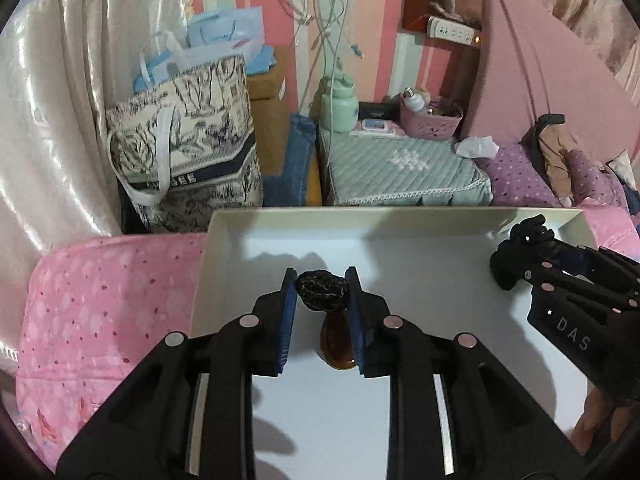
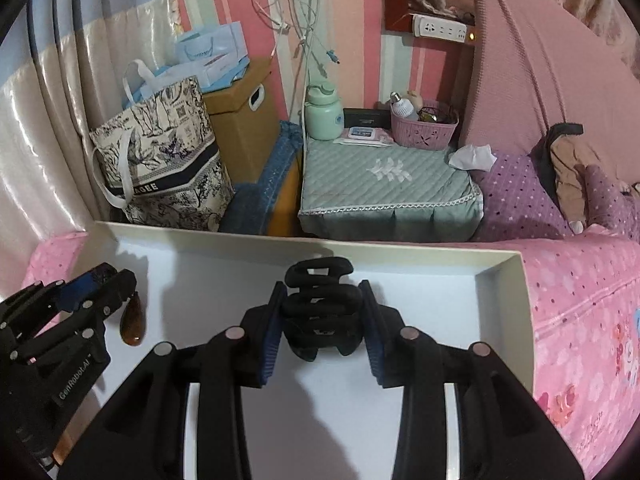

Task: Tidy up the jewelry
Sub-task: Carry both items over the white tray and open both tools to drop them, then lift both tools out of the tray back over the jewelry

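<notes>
In the left wrist view my left gripper (image 1: 320, 282) is shut on a black braided knot (image 1: 320, 294), and a brown amber-like pendant (image 1: 337, 344) hangs below it over the white box (image 1: 360, 218). My right gripper (image 2: 322, 290) is shut on a black hair claw clip (image 2: 320, 312), held just above the box floor (image 2: 440, 304). Each view catches the other gripper. The right gripper (image 1: 552, 264) with the clip (image 1: 516, 252) shows at the right. The left gripper (image 2: 114, 286) with the dangling pendant (image 2: 132, 326) shows at the left.
The box lies on a pink flowered bedspread (image 1: 100, 312). Behind it stand a patterned tote bag (image 1: 188, 148), a cardboard box (image 2: 244, 120) and a green quilted stand (image 1: 400, 172) with a mint bottle (image 1: 339, 108) and a pink basket (image 1: 430, 118). Cables hang on the wall.
</notes>
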The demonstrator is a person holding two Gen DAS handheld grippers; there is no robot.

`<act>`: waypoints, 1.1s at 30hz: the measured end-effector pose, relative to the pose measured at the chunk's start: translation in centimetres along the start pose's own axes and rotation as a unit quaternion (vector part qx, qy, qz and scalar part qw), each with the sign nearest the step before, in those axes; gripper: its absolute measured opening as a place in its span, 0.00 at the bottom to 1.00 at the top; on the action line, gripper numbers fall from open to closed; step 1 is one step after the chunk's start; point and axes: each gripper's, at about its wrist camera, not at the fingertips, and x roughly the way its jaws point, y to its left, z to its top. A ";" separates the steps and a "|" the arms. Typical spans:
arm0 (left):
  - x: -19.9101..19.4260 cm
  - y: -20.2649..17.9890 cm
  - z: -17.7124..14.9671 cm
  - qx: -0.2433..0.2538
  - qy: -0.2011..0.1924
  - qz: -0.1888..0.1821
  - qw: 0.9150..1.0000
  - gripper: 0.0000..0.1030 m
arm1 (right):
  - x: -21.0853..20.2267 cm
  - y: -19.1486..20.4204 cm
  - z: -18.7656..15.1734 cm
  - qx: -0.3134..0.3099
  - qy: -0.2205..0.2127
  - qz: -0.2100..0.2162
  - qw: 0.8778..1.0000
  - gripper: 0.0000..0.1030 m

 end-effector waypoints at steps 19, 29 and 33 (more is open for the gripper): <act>-12.1 1.8 -2.8 0.007 -0.063 -0.009 0.998 0.87 | -10.1 -3.6 -2.1 -0.013 -0.052 0.010 0.998 0.77; -18.7 2.7 -9.3 0.001 -0.067 0.020 0.998 0.97 | -16.8 -6.3 -8.6 -0.015 -0.071 -0.013 0.997 0.77; -20.4 3.3 -11.8 -0.014 -0.058 0.008 0.998 0.97 | -20.1 -7.3 -11.1 -0.017 -0.085 -0.011 0.996 0.77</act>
